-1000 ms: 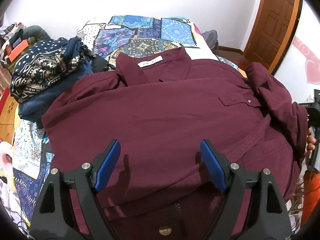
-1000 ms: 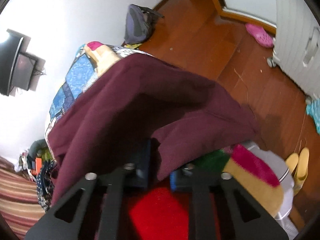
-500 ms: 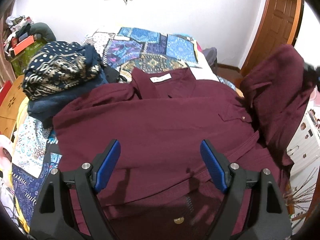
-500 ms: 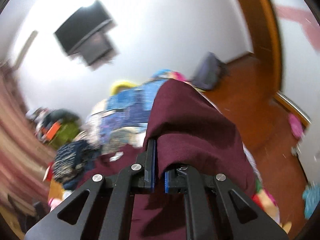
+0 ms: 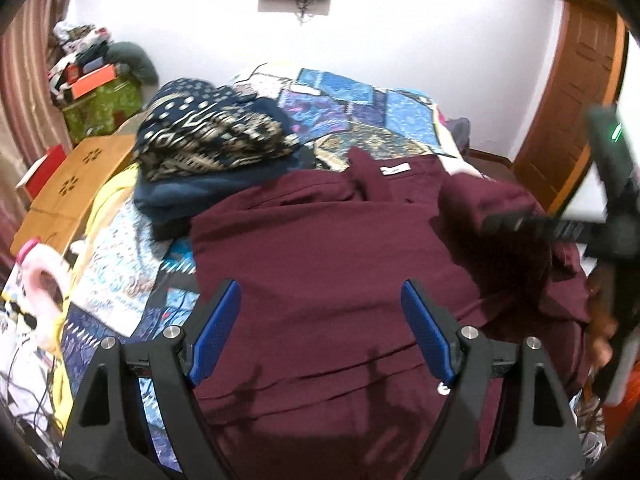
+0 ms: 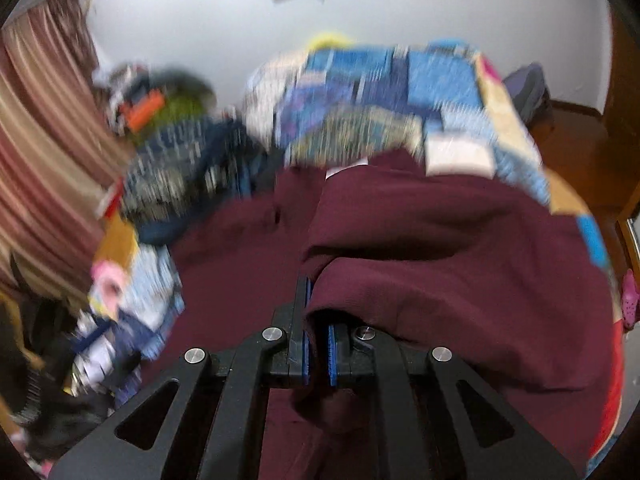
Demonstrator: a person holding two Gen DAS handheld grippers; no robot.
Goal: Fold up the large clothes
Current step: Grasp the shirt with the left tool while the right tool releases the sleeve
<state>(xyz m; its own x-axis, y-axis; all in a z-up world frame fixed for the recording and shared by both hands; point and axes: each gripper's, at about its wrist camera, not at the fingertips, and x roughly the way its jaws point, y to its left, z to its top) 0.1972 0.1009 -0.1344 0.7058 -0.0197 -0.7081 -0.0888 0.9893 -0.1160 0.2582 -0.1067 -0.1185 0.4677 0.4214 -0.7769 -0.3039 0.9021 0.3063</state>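
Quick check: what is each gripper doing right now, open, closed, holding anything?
Left gripper: open, holding nothing, above the maroon shirt.
Right gripper: closed on a fold of the maroon shirt.

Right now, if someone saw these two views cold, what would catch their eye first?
The big maroon shirt spread across the patchwork bedspread fills both views. The right gripper is clamped on a fold of its fabric at the shirt's right side, while the left gripper hangs wide open over the shirt's lower middle. Next comes the navy patterned clothes pile beside the shirt's left shoulder.
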